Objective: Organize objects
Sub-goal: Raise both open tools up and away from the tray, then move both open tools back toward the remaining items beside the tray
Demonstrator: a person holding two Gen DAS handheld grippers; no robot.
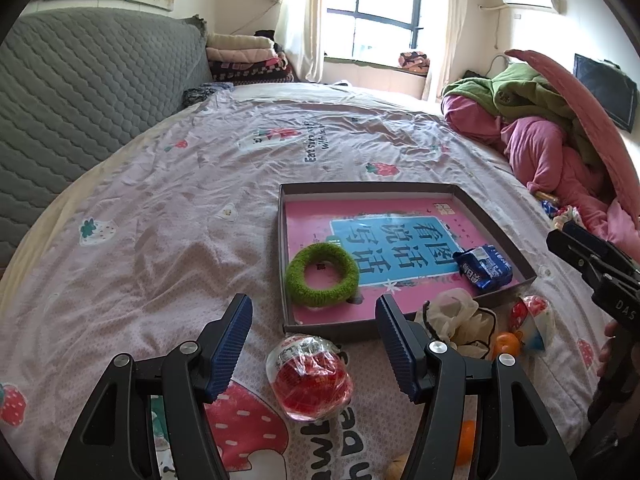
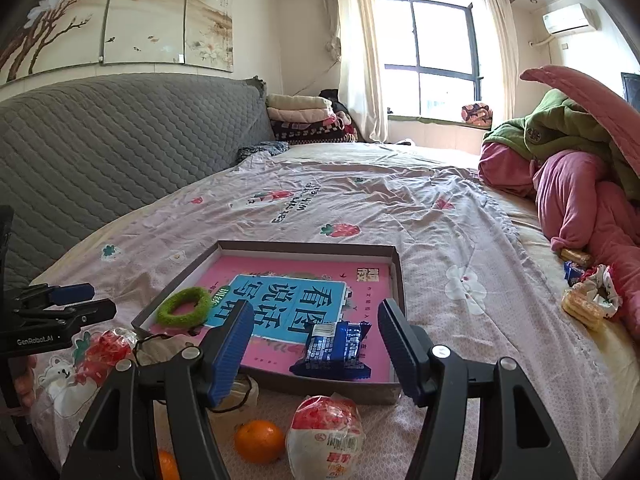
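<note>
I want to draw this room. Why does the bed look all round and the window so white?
Left wrist view: the fisheye lens bends the bed into a curve; daylight washes out the window. Right wrist view: same bending, same window glare.

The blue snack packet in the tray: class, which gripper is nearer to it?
Right. The right gripper frames the blue snack packet between its open fingers; the left gripper hovers over a wrapped red snack outside the tray.
</note>
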